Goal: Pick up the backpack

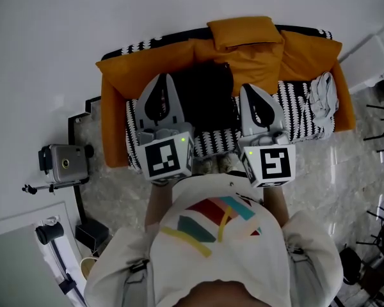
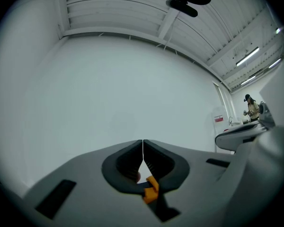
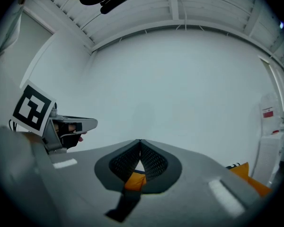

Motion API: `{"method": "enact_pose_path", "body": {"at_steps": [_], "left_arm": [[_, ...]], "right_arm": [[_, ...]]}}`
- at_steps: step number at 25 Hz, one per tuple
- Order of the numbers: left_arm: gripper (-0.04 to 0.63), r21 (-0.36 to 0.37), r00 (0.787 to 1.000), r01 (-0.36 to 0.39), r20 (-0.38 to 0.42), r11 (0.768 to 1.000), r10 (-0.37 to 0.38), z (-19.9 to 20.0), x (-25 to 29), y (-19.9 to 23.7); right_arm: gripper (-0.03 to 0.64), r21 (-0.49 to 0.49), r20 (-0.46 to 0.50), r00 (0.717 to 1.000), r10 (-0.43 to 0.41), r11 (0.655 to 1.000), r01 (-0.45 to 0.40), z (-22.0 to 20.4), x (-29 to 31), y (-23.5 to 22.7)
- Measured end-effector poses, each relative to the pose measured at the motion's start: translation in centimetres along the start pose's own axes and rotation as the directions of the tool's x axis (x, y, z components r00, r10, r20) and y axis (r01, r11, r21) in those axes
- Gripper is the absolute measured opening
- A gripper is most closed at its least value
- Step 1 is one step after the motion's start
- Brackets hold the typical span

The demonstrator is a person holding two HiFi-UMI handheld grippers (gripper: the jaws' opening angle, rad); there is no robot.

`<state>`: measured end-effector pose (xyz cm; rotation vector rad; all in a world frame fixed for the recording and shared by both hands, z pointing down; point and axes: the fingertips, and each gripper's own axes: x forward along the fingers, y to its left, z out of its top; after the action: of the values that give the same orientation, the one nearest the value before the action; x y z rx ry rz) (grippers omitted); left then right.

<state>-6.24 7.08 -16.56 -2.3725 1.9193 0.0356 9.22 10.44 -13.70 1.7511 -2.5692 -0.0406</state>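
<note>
Seen from above, a person stands before an orange sofa [image 1: 115, 101] draped with a black-and-white striped cover [image 1: 297, 117]. The black backpack [image 1: 208, 98] lies on the seat at the centre of the frame, just below an orange cushion [image 1: 243, 32]. A grey cloth [image 1: 323, 94] lies at the right end of the seat.

The left tongs [image 1: 164, 77] and the right tongs [image 1: 248, 87] hover over the backpack's left and right edges. Both are closed on nothing. In the left gripper view the left tongs [image 2: 143, 148] meet in a thin line, and in the right gripper view the right tongs [image 3: 140, 148] do the same.

To lift the bag well, both tongs likely need to open, tip down toward the seat, and close on a strap, a handle or firm folds on either side. Raising them together should keep the bag level.

The backpack reads only as a dark mass, and no strap, handle or zip can be made out. The grippers cover its side edges. Both gripper views show only a white wall and ceiling, with a sliver of orange under the tongs and no backpack. The person's body hides the sofa's front edge.
</note>
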Motion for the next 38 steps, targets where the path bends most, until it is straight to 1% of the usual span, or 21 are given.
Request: {"method": "enact_pose_path", "body": {"at_steps": [5, 9, 14, 16, 21, 24, 27, 31, 34, 38], "left_arm": [[0.015, -0.011, 1.000, 0.000, 0.006, 1.000, 0.000, -0.6, 0.6, 1.3], [0.015, 0.016, 1.000, 0.003, 0.016, 1.000, -0.003, -0.3, 2.0, 2.1], [0.015, 0.009, 1.000, -0.005, 0.024, 1.000, 0.005, 0.2, 3.9, 3.0], [0.015, 0.011, 1.000, -0.006, 0.018, 1.000, 0.005, -0.5, 4.5, 3.0], [0.015, 0.003, 1.000, -0.003, -0.028, 1.000, 0.003, -3.9, 6.8, 3.3], [0.015, -0.005, 0.998, 0.008, -0.064, 1.000, -0.009, -6.5, 8.3, 3.4], [0.015, -0.002, 0.997, 0.009, -0.078, 1.000, -0.009, -9.5, 9.5, 3.8], [0.015, -0.001, 0.994, -0.003, -0.109, 1.000, 0.002, -13.9, 10.5, 4.5], [0.015, 0.005, 0.992, -0.001, -0.123, 1.000, 0.001, -17.1, 11.2, 4.8], [0.015, -0.014, 0.987, -0.006, -0.158, 1.000, 0.004, -21.6, 11.0, 4.7]], "right_arm": [[0.000, -0.014, 0.006, 1.000, -0.004, 1.000, 0.004, 0.3, 1.2, 0.7], [0.000, -0.030, 0.013, 1.000, -0.004, 1.000, 0.004, 0.6, 2.9, 0.8], [0.000, -0.058, 0.026, 1.000, -0.004, 0.998, 0.006, 1.2, 4.9, 0.3], [0.000, -0.067, 0.030, 1.000, -0.005, 0.998, 0.007, 1.2, 5.6, -0.1], [0.000, -0.049, 0.018, 1.000, -0.010, 0.999, 0.011, -0.1, 8.0, -1.0], [0.000, -0.053, 0.029, 1.000, -0.002, 0.999, 0.004, -1.5, 10.2, -1.5], [0.000, -0.047, 0.046, 0.999, 0.005, 0.999, -0.003, -3.3, 12.2, -2.1], [0.000, -0.038, 0.027, 1.000, 0.010, 0.999, -0.009, -7.1, 14.5, -2.2], [0.000, -0.030, 0.010, 1.000, -0.001, 1.000, 0.001, -10.3, 16.0, -2.6], [0.000, -0.022, -0.012, 1.000, -0.014, 1.000, 0.014, -15.2, 16.6, -2.9]]}}
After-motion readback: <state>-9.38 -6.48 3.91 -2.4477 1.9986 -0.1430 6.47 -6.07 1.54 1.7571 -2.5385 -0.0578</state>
